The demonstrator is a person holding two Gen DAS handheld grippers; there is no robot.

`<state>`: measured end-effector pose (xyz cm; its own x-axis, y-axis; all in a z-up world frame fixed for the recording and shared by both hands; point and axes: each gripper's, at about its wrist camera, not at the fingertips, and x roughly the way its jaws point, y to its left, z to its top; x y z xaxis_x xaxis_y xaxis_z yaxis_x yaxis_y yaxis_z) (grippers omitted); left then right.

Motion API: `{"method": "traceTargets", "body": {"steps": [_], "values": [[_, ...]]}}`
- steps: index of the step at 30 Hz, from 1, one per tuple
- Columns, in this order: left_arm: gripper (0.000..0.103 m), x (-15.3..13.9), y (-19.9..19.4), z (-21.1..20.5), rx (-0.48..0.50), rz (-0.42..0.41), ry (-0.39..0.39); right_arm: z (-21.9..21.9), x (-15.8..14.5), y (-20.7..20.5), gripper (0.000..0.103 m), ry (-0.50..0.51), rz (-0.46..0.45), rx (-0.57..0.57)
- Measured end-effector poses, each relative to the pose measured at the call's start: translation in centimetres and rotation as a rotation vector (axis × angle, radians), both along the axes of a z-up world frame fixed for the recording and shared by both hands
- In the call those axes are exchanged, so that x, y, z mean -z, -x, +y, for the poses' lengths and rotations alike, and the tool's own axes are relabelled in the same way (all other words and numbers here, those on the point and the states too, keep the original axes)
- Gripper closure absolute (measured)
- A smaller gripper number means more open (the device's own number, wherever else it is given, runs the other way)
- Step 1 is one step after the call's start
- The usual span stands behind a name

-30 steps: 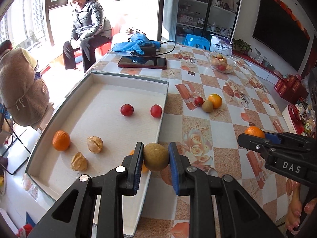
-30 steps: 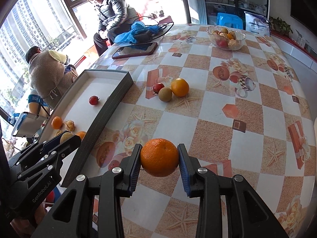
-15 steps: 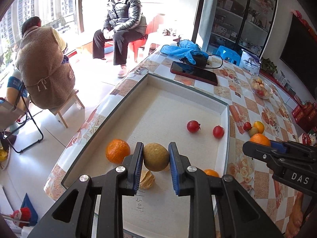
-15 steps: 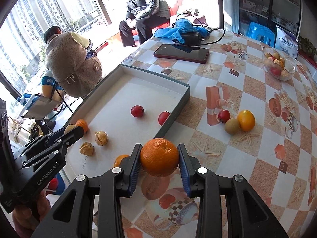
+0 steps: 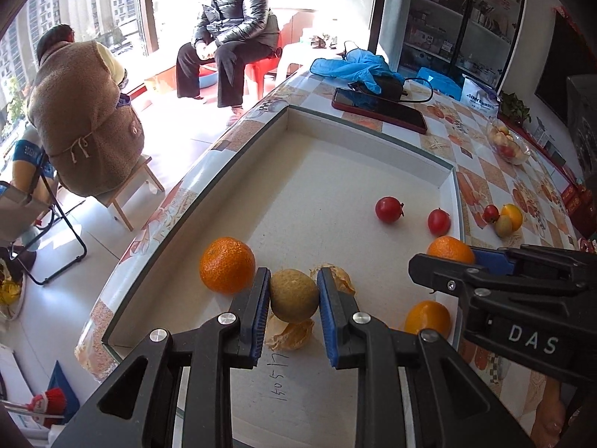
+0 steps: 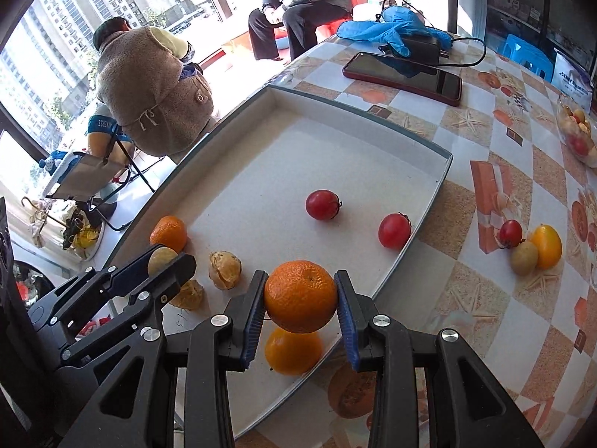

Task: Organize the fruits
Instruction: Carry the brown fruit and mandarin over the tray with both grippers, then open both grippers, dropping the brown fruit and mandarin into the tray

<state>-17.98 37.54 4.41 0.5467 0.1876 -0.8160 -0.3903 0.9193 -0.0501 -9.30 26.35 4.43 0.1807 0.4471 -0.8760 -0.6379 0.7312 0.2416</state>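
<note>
My left gripper [image 5: 294, 300] is shut on a brown kiwi [image 5: 294, 295] and holds it over the near part of the white tray [image 5: 335, 156], above two peeled fruits [image 5: 291, 334]. My right gripper [image 6: 300, 306] is shut on an orange [image 6: 300, 295], over another orange [image 6: 293, 351] near the tray's right rim [image 6: 429, 216]. The tray also holds an orange [image 5: 227, 264] at the left and two red fruits [image 5: 388, 209]. A red fruit, a kiwi and a yellow-orange fruit [image 6: 545, 246] lie on the tablecloth right of the tray.
A phone [image 6: 403, 77], a black charger with cable and blue gloves [image 6: 388, 31] lie beyond the tray. A glass bowl of fruit [image 5: 508, 145] stands at the far right. Two people [image 5: 231, 33] sit beside the table's left edge.
Both grippers have moved left from the tablecloth to over the tray, each still holding its fruit, and now sit lower and closer to the tray floor.
</note>
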Motion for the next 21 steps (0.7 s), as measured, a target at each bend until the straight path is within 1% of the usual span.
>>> {"method": "traceTargets", "body": {"steps": [3, 5, 6, 7, 9, 11, 14, 17, 19, 20, 21], "values": [[0.075, 0.2, 0.0, -0.1, -0.002, -0.001, -0.007, -0.1, 0.2, -0.4, 0.065, -0.005, 0.012, 0.009], [0.07, 0.2, 0.0, -0.2, -0.001, -0.001, -0.017, -0.2, 0.3, -0.6, 0.065, -0.009, 0.021, 0.011], [0.059, 0.2, 0.0, -0.3, -0.003, 0.0, -0.02, -0.2, 0.3, -0.6, 0.057, -0.015, 0.023, 0.014], [0.041, 0.2, 0.0, -0.3, -0.009, -0.001, -0.025, -0.3, 0.2, -0.7, 0.05, -0.027, 0.024, 0.017], [0.026, 0.0, 0.2, -0.5, -0.019, -0.018, -0.04, -0.6, -0.4, -0.5, 0.035, -0.058, 0.018, 0.014], [0.025, -0.3, 0.3, -0.7, -0.019, -0.026, -0.048, -0.8, -1.0, -0.2, 0.031, -0.048, -0.023, 0.013], [0.023, -0.4, 0.2, -0.8, -0.019, -0.024, -0.048, -1.0, -1.5, 0.3, 0.031, -0.027, -0.07, -0.001], [0.023, -0.6, 0.1, -1.2, -0.018, -0.027, -0.048, -2.0, -1.9, 0.4, 0.031, -0.019, -0.096, 0.014], [0.023, -0.9, -0.1, -1.7, -0.012, -0.03, -0.045, -3.2, -2.0, 0.2, 0.012, -0.015, -0.118, 0.042], [0.023, -1.0, -0.1, -2.0, -0.007, -0.034, -0.045, -4.1, -2.1, 0.1, 0.0, -0.024, -0.134, 0.059], [0.023, -1.1, -0.2, -2.3, -0.003, -0.037, -0.045, -4.9, -2.2, 0.0, 0.0, -0.026, -0.147, 0.077]]}}
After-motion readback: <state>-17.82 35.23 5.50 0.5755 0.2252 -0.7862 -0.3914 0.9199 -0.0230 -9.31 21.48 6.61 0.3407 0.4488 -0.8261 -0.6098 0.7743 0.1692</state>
